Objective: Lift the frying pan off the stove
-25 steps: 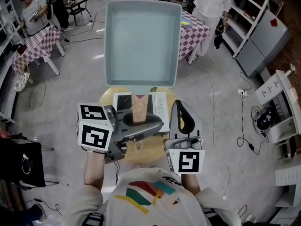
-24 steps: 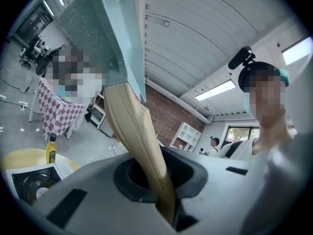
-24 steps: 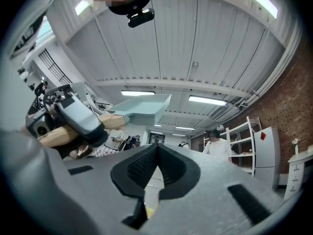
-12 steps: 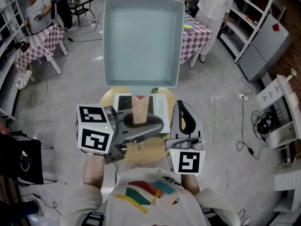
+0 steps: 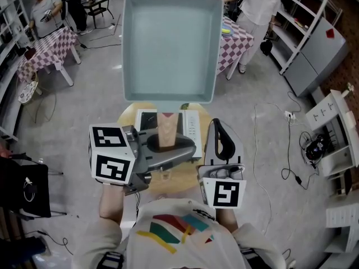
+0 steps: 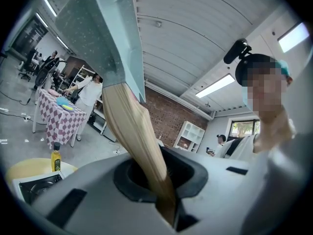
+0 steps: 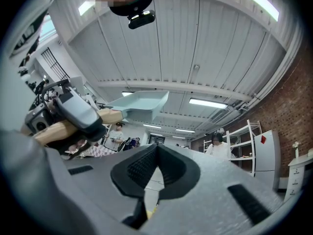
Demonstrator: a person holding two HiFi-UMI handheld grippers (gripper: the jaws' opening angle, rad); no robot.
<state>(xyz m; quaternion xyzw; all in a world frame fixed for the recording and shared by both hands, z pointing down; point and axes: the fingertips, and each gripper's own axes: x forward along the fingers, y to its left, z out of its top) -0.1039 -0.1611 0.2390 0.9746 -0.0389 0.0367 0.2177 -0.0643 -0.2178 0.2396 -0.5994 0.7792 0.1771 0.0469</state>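
Note:
The square pale-teal frying pan (image 5: 168, 43) hangs high in the air, well above the white stove (image 5: 192, 125). Its wooden handle (image 5: 167, 129) runs down into my left gripper (image 5: 168, 147), which is shut on it. In the left gripper view the handle (image 6: 132, 136) passes between the jaws of the left gripper (image 6: 161, 190) and the pan (image 6: 98, 38) rises overhead. My right gripper (image 5: 219, 142) points up beside it, shut with nothing held. The right gripper view has the right gripper (image 7: 155, 173) shut, with the pan (image 7: 139, 103) to the left.
The stove sits on a small round yellow table (image 5: 126, 119), with an oil bottle (image 6: 56, 156) on it. Checkered tables (image 5: 47, 46) and people stand farther back. Shelving (image 5: 314, 32) lines the right side, and cables (image 5: 291, 150) lie on the floor.
The pan has come a little higher and nearer the head camera, still in the left gripper. The right gripper has barely moved.

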